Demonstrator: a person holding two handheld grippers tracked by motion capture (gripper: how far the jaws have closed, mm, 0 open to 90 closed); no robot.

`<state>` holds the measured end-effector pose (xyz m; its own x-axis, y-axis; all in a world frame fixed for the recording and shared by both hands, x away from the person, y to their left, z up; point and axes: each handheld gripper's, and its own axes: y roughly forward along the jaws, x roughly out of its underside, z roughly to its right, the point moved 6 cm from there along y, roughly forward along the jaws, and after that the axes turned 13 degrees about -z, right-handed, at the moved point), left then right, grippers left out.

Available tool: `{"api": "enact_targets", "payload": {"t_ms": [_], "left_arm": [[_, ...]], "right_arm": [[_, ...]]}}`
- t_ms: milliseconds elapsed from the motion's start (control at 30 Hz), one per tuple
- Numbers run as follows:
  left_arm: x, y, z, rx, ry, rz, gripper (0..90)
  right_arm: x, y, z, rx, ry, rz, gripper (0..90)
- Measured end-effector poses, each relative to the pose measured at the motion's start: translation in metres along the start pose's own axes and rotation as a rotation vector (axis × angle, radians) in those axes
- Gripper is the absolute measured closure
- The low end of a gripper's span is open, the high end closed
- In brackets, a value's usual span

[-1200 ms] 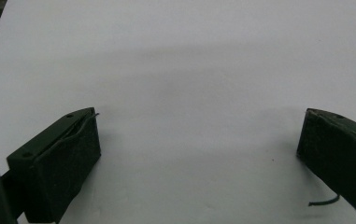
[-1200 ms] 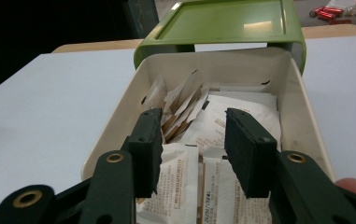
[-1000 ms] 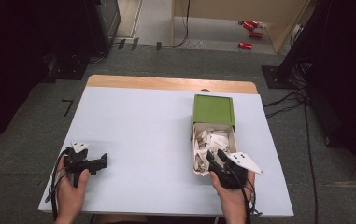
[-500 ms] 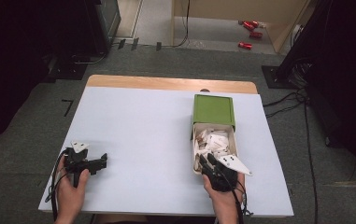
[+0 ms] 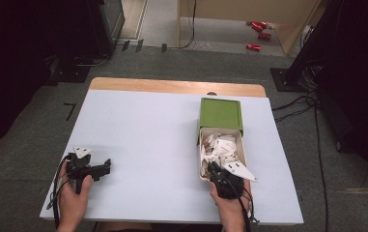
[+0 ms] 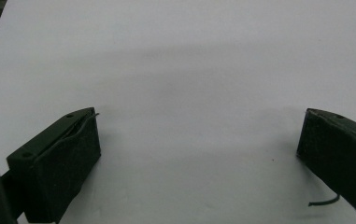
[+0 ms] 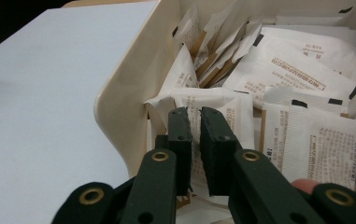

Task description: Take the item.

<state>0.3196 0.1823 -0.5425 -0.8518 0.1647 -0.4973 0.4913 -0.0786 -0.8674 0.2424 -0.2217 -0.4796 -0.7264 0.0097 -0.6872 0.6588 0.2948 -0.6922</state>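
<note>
Packet (image 7: 222,105) edge pinched between closing right gripper (image 7: 195,114) jaws.

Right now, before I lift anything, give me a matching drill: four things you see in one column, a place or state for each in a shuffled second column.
Things:
1. right tongs
2. left tongs
3. green lid
4. cream box

Places or states:
A. wide open over bare white table, nothing between
B. full of white paper packets
C. have just been closing; nearly shut on a packet edge at the near end of the box
D. at the far end of the box, away from the person

Pairs: 1-C, 2-A, 3-D, 4-B
</note>
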Motion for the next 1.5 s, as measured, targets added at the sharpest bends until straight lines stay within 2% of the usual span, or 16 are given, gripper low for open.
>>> {"api": "enact_targets", "payload": {"t_ms": [133,533,967,1500], "left_arm": [[0.000,0.000,0.000,-0.001,0.000,0.000,0.0],[0.000,0.000,0.000,-0.001,0.000,0.000,0.0],[0.000,0.000,0.000,-0.001,0.000,-0.001,0.0],[0.000,0.000,0.000,0.000,0.000,-0.001,0.0]], "right_arm": [[-0.002,-0.004,0.002,-0.006,0.007,0.015,90.0],[-0.009,-0.018,0.005,-0.023,0.013,0.063,90.0],[-0.022,-0.043,0.015,-0.032,0.040,0.131,90.0],[-0.032,-0.066,0.028,-0.007,0.058,0.188,90.0]]}}
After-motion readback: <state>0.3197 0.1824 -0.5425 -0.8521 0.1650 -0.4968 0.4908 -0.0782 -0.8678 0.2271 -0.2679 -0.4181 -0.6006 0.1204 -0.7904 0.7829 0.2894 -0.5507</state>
